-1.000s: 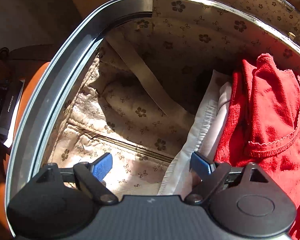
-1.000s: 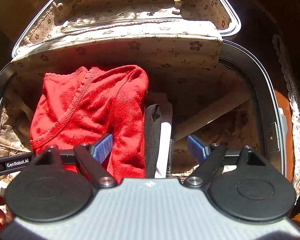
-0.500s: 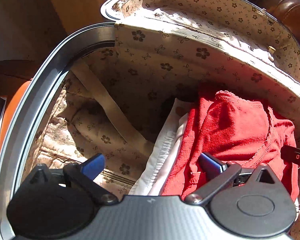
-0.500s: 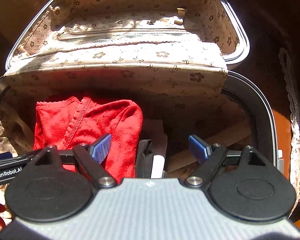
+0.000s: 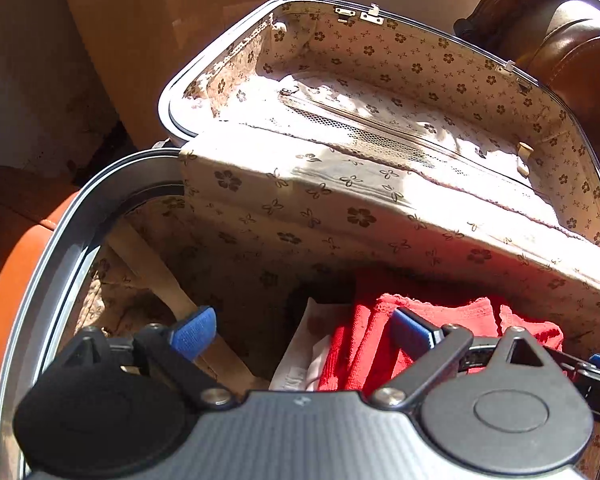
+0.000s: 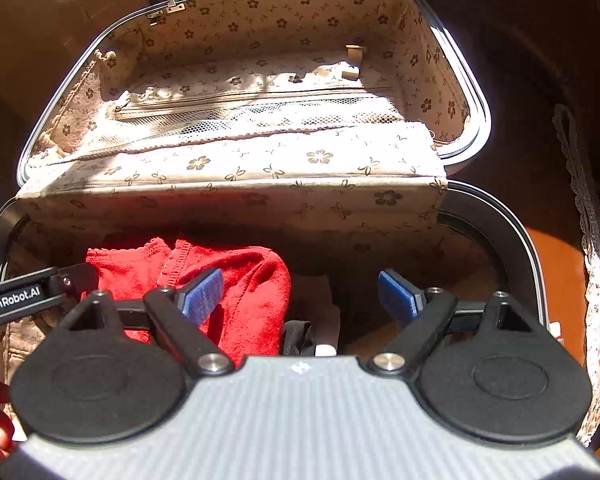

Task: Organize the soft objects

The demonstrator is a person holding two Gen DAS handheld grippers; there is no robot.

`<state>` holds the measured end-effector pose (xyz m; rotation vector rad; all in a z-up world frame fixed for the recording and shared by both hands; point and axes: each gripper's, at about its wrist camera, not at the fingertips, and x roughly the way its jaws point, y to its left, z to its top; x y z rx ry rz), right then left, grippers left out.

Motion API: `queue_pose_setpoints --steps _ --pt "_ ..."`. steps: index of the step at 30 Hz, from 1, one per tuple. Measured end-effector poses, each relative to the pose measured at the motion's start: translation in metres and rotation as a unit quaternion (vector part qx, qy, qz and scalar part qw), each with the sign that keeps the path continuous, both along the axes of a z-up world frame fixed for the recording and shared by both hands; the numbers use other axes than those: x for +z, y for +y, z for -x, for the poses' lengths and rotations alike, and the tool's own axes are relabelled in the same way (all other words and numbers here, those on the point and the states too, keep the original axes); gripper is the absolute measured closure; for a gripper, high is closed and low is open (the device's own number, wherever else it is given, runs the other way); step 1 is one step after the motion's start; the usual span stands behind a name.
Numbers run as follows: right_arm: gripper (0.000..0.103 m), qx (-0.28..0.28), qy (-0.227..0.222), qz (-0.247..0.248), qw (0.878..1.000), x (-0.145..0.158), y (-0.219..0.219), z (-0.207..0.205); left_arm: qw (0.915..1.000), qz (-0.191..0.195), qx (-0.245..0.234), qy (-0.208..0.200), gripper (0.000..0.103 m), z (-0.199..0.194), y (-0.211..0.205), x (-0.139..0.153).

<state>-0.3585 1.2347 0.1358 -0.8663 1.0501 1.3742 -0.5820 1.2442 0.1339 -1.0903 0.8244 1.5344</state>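
An open suitcase (image 5: pixel 56 264) (image 6: pixel 512 248) with beige flowered lining lies in front of me. Inside it a folded red knit garment (image 5: pixel 432 316) (image 6: pixel 240 276) rests on a white cloth (image 5: pixel 304 352) (image 6: pixel 320 292), with a dark item (image 6: pixel 296 332) beside them. My left gripper (image 5: pixel 302 330) hovers open above the case's left half, nothing between its blue pads. My right gripper (image 6: pixel 300 294) also stands open above the clothes and holds nothing. The left gripper's arm (image 6: pixel 28 296) shows at the right view's left edge.
The raised lid (image 5: pixel 420 92) (image 6: pixel 260 72) with a zipped mesh pocket stands behind the case. A beige strap (image 5: pixel 160 280) crosses the case floor. An orange-brown leather seat (image 5: pixel 16 264) lies under the case, a leather armrest (image 5: pixel 572 48) at the back right, lace trim (image 6: pixel 592 248) to the right.
Both grippers have pulled back and up out of the suitcase, so the lid now fills more of each view. The red garment stays where it lay.
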Motion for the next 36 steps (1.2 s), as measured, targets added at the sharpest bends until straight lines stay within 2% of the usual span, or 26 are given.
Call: queue_pose_setpoints --steps 2,5,11,13,18,21,25,29,33,36 --pt "0.011 -0.004 -0.003 0.006 1.000 -0.009 -0.002 -0.003 0.9997 0.020 0.011 0.007 0.005 0.004 0.010 -0.015" --pt "0.011 -0.011 0.011 0.005 1.000 -0.008 -0.006 -0.007 0.9996 0.022 0.009 0.015 0.007 0.006 0.008 -0.016" --pt "0.011 0.004 0.037 -0.006 0.999 0.019 -0.025 -0.010 0.9999 -0.015 -0.001 -0.001 0.006 0.015 -0.041 0.027" --pt "0.011 0.023 0.030 -0.009 0.999 0.027 -0.038 -0.003 0.9997 -0.023 -0.012 -0.001 0.006 0.010 -0.060 0.035" --pt "0.011 0.046 -0.016 -0.003 0.999 0.022 -0.065 0.011 0.9996 0.008 -0.011 0.023 0.006 0.003 -0.082 0.011" --pt "0.011 0.038 -0.001 0.012 0.999 0.008 -0.070 0.003 0.9996 0.019 0.011 0.016 0.004 0.016 -0.092 -0.002" --pt "0.011 0.035 0.009 0.007 0.999 0.022 -0.075 -0.001 0.9998 0.009 0.002 0.017 0.006 0.021 -0.103 0.018" --pt "0.011 0.066 0.036 0.008 0.997 0.041 -0.096 0.004 0.9988 -0.005 -0.048 -0.004 0.004 0.011 -0.125 0.045" --pt "0.011 0.091 0.002 0.031 0.995 0.027 -0.116 0.011 0.9970 0.027 -0.067 0.030 0.002 0.004 -0.136 0.027" --pt "0.011 0.079 0.020 0.043 0.996 0.014 -0.119 -0.001 0.9981 0.024 -0.051 0.025 0.000 0.012 -0.138 0.017"
